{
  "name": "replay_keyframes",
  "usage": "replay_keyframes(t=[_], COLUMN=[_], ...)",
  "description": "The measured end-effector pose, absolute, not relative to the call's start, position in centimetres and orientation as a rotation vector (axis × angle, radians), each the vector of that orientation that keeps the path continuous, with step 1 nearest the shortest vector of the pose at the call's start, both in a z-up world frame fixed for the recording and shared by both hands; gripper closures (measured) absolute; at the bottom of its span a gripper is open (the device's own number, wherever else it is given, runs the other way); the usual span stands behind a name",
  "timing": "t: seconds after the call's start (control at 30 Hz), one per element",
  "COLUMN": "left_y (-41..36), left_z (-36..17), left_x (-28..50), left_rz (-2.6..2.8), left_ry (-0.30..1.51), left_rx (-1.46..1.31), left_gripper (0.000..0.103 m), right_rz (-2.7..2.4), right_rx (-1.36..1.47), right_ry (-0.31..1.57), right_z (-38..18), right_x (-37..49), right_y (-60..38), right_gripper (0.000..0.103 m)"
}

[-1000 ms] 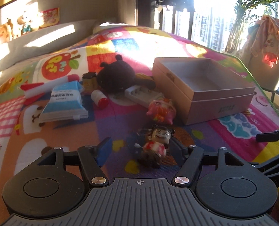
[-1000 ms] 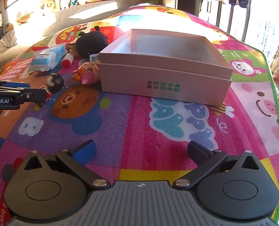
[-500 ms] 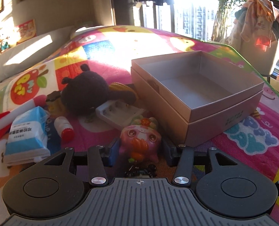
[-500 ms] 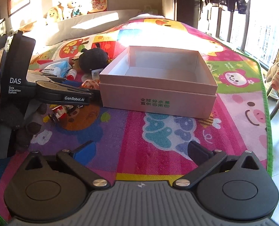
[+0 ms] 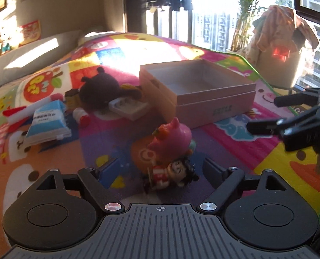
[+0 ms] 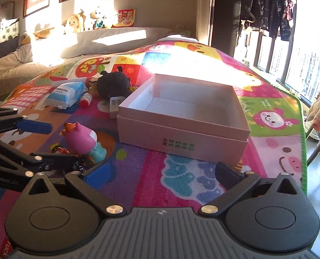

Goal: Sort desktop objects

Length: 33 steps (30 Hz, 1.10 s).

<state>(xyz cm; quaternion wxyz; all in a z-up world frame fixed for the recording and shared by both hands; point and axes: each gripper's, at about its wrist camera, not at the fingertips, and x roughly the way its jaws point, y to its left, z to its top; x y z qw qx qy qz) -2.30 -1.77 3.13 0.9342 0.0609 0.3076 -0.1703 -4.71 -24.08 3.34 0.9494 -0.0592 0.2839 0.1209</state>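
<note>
My left gripper (image 5: 160,170) hangs low over the colourful mat, its jaws opening wide. A small black-haired doll (image 5: 170,172) in red and white lies on its side between the fingers, and no pad presses on it. Just beyond, a pink pig toy (image 5: 170,138) lies tipped over against the doll. The open pink box (image 5: 198,92) stands behind them with nothing inside. My right gripper (image 6: 162,172) is open over bare mat in front of the box (image 6: 181,129). From there, the left gripper (image 6: 60,144) flanks the pig toy (image 6: 82,140).
Left of the box are a black plush (image 5: 99,88), a white tray (image 5: 127,108), a red-capped bottle (image 5: 82,117), a blue tissue pack (image 5: 47,120) and a red-and-white tube (image 5: 26,110). A clothes-covered basket (image 5: 278,54) stands past the mat's right edge.
Half a second ago the left jaws were close around the upright pig toy. Now they stand wide and drawn back; the pig is tipped over and the doll lies between them. The right gripper rose slightly.
</note>
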Motion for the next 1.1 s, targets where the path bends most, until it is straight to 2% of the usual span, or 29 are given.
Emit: replay_keyframes(t=[0.27,0.47,0.53,0.73,0.93,1.1], left_y=[-1.4,-0.8,-0.3,0.1,0.0,0.7], left_z=[1.9,2.0,1.9,1.6,1.5,1.6], left_x=[-2.2,-2.7,-2.7,-2.5,-2.7,-2.0], left_rz=[-0.338,-0.318,-0.304,-0.295,-0.303,-0.251], left_ry=[0.672,0.66,0.67,0.685,0.677,0.69], left_rx=[0.078,0.054,0.042,0.029,0.043,0.018], left_gripper=[0.007,0.003,0.003,0.003,0.002,0.002], right_rz=[-0.003,0.14,0.142,0.352,0.377,0.573], right_rx=[0.088,0.145,0.091,-0.046,-0.19,-0.216], right_ry=[0.482,0.684,0.692,0.638,0.438,0.489], right_z=[5.3,4.1,3.6,3.7,6.2,6.0], right_x=[1.4,10.9,11.9,11.7,6.1,0.9], right_y=[-29.7,-30.8,-29.2,-23.8,-20.8,-20.0], right_gripper=[0.0,0.0,0.0,0.0,0.0,0.0])
